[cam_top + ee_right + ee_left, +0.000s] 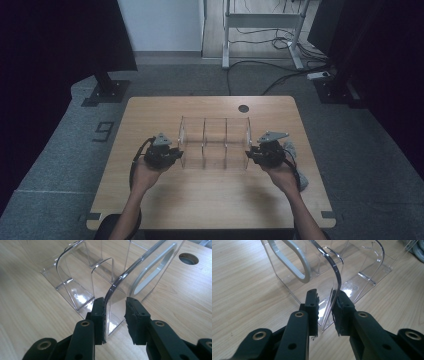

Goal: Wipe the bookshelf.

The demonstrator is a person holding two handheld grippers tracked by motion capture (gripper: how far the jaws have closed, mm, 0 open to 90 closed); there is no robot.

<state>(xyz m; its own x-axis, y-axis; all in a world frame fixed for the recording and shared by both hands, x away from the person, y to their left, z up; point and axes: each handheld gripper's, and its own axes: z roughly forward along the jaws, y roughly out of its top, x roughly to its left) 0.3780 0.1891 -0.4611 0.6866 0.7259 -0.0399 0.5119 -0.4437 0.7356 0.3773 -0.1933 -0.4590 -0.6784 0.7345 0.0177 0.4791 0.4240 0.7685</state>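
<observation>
My left gripper and right gripper each straddle an end wall of the clear divided organizer at mid-table, jaws narrowed, one pad touching, the other apart. Step: securing both ends; a level lift likely follows once they clamp. Transparent edges blur true contact.

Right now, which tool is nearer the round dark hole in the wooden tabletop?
Right. The right tool is at the clear plastic rack's right end, just short of the round dark hole; the left tool is at the rack's left end, farther off.
</observation>
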